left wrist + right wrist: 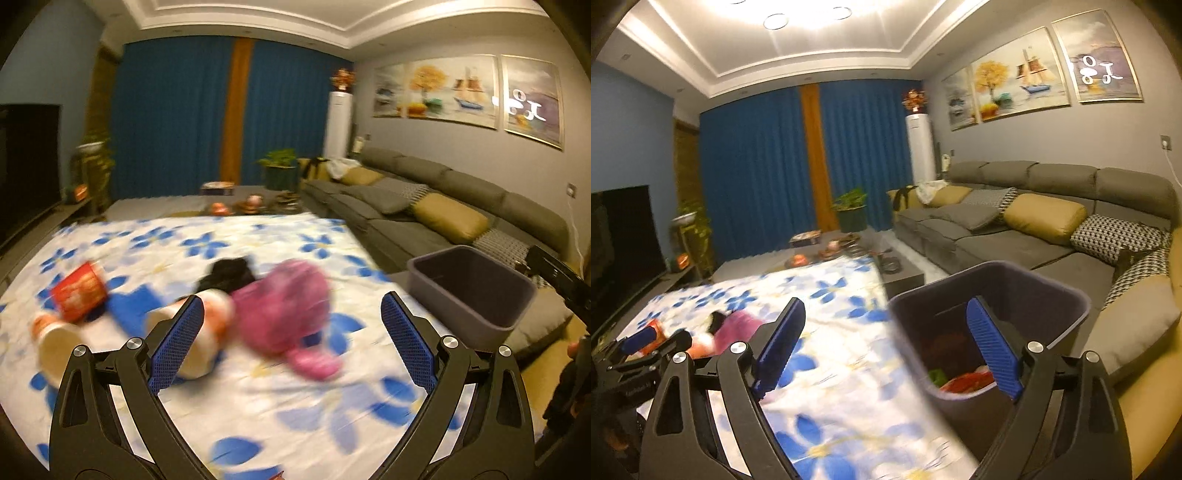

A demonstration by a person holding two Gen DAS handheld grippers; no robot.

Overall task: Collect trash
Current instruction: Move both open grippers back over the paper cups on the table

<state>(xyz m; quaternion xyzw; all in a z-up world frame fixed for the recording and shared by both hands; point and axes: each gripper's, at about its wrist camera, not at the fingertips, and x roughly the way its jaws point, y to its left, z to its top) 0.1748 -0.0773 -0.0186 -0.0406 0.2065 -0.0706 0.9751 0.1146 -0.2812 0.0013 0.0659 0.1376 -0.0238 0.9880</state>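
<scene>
On the blue-flowered cloth lie a crumpled pink bag, a black scrap, a red paper cup and two pale bottles with orange labels. My left gripper is open just short of the pink bag, with nothing between its fingers. A grey bin stands off the cloth's right edge. My right gripper is open and empty at the bin's near left rim. Red and green trash lies inside. The picture is blurred.
A grey sofa with yellow and patterned cushions runs along the right wall. A dark low table with small items stands beyond the cloth, potted plants in front of blue curtains, a TV at the left.
</scene>
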